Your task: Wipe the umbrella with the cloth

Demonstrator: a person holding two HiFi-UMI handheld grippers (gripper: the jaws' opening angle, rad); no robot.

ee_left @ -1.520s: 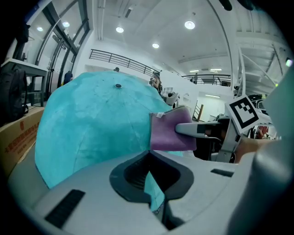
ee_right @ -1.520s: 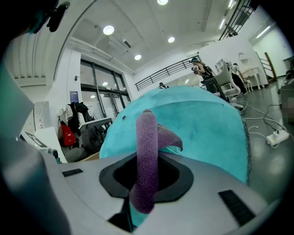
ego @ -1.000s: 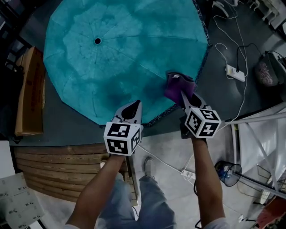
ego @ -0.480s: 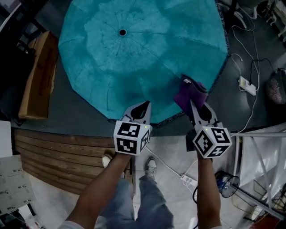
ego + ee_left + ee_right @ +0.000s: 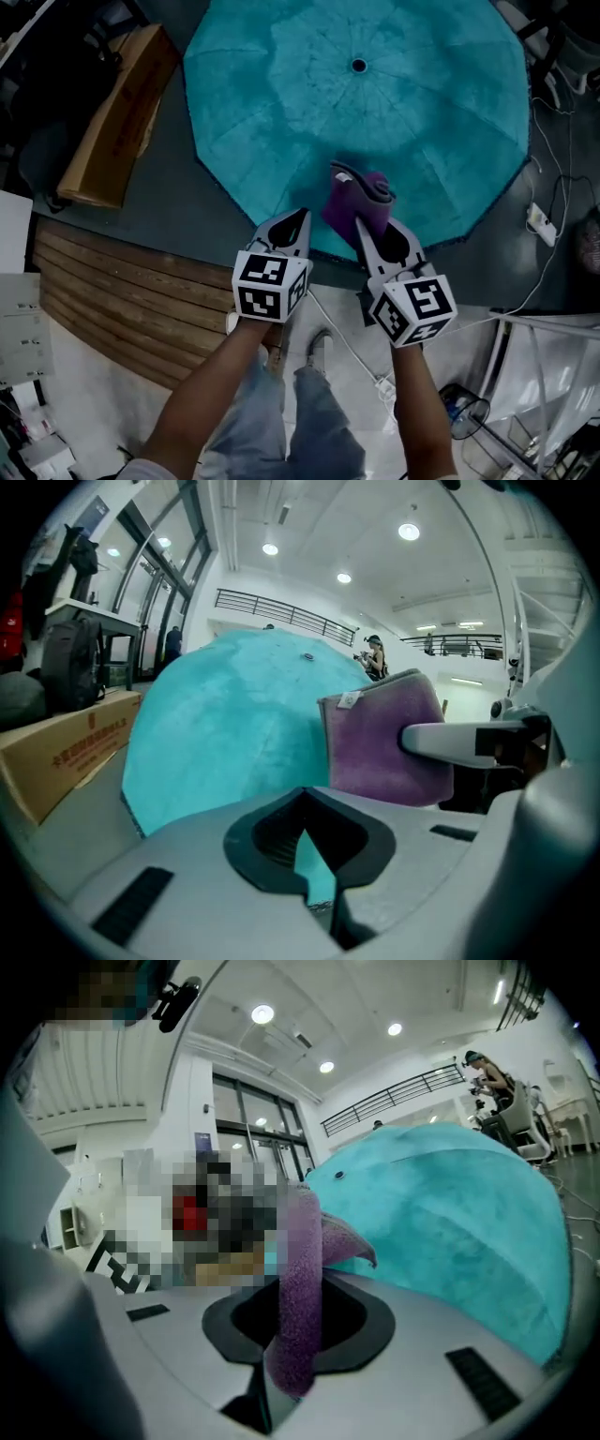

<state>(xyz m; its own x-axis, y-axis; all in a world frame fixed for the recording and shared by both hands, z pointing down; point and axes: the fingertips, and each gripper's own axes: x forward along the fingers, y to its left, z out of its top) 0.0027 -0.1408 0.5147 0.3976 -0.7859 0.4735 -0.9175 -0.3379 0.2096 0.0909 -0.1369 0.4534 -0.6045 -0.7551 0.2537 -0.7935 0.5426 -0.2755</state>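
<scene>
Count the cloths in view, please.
1: the cloth, purple, is clamped in the right tool at the umbrella's near edge. Others may be hidden under the umbrella.

The umbrella [image 5: 422, 141] is cut off at the head view's top.

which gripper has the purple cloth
The right gripper, jaws shut on the purple cloth over the umbrella. The left gripper has no cloth; its jaws close on the umbrella's teal edge.

Left gripper [image 5: 297, 216] clamped, right gripper [image 5: 362, 227] clamped, forearms [image 5: 211, 394] outstretched
</scene>
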